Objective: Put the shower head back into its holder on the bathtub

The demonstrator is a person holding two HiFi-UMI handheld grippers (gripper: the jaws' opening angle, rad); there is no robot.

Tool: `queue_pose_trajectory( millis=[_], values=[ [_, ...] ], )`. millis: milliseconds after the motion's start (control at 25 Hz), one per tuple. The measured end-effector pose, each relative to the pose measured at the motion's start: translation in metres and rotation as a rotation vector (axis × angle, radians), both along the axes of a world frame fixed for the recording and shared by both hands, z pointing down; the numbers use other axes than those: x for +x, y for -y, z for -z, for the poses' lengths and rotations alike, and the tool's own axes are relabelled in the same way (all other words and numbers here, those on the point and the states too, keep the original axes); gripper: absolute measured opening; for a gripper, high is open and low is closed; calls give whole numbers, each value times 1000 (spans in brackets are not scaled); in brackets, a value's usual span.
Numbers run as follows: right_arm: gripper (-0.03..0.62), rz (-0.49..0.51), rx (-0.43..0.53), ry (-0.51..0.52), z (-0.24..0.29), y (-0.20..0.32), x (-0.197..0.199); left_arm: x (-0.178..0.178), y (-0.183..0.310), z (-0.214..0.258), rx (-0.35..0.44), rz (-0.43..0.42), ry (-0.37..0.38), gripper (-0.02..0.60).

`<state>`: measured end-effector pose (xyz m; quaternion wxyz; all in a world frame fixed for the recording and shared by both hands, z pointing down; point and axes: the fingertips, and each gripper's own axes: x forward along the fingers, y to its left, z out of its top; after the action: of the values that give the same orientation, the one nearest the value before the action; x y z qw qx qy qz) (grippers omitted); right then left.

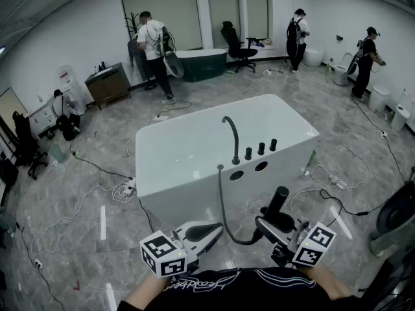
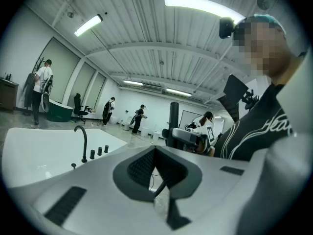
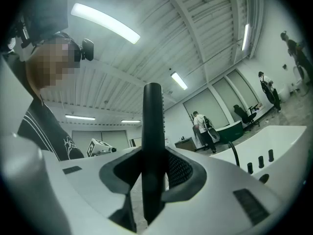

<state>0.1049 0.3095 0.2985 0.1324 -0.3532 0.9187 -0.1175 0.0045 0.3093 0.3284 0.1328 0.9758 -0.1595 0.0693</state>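
The white bathtub [image 1: 194, 141] stands ahead of me, with a black faucet [image 1: 232, 138], three black knobs [image 1: 260, 148] and two round holes [image 1: 237, 174] in its near rim. A black hose [image 1: 224, 206] hangs from that rim and loops to the black shower head [image 1: 280, 198]. My right gripper [image 1: 271, 224] is shut on the shower head's handle and holds it upright in front of the tub; in the right gripper view the handle [image 3: 152, 131] fills the gap between the jaws. My left gripper [image 1: 217, 227] hovers beside it, shut and holding nothing, and its jaws [image 2: 155, 168] meet.
Cables and power strips [image 1: 126, 188] trail over the grey floor around the tub. A dark green tub [image 1: 201, 63], an office chair [image 1: 237, 44] and a cabinet [image 1: 107, 83] stand at the back. Several people work along the walls, and toilets [image 1: 379, 96] sit at the right.
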Motion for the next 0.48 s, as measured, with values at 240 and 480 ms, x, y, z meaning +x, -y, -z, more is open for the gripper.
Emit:
queue_pose_trajectory(
  millis=[240, 480],
  values=[
    [132, 2, 1, -2, 1, -1, 3, 7, -2, 0, -1, -9, 7, 5],
    [132, -10, -4, 2, -3, 0, 7, 4, -4, -2, -7, 6, 20, 5]
  ],
)
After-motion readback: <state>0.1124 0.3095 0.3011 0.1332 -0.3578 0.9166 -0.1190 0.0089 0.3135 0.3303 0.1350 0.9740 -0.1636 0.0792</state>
